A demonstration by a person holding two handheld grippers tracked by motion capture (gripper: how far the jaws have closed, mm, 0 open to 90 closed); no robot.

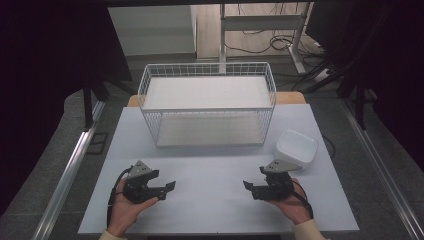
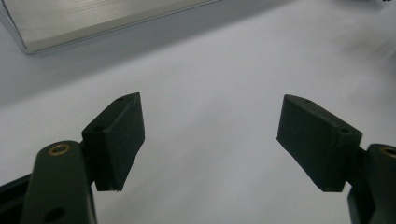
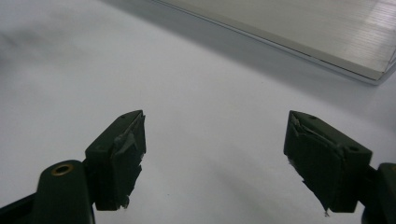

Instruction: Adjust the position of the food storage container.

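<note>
Resting near the tabletop's (image 1: 210, 165) right edge, just beyond the right gripper (image 1: 255, 189), the white bowl (image 1: 296, 149) is the nearest thing to either hand. It looks like thin plastic with rounded corners: probably light and fairly stiff, but smooth and apt to slide or tip if pushed sideways. Its rim seems the best place to take hold, one finger inside the wall and one outside, at the side facing the person. The white wire basket (image 1: 207, 102) stands at the middle of the far edge, well apart from both hands. Both grippers lie low over the near part of the tabletop, tipped on their sides and pointing inward at each other. The left gripper (image 1: 167, 189) has its fingers (image 2: 119, 140) wide apart with nothing between them; the right gripper's fingers (image 3: 119, 158) likewise stand wide and bare.
</note>
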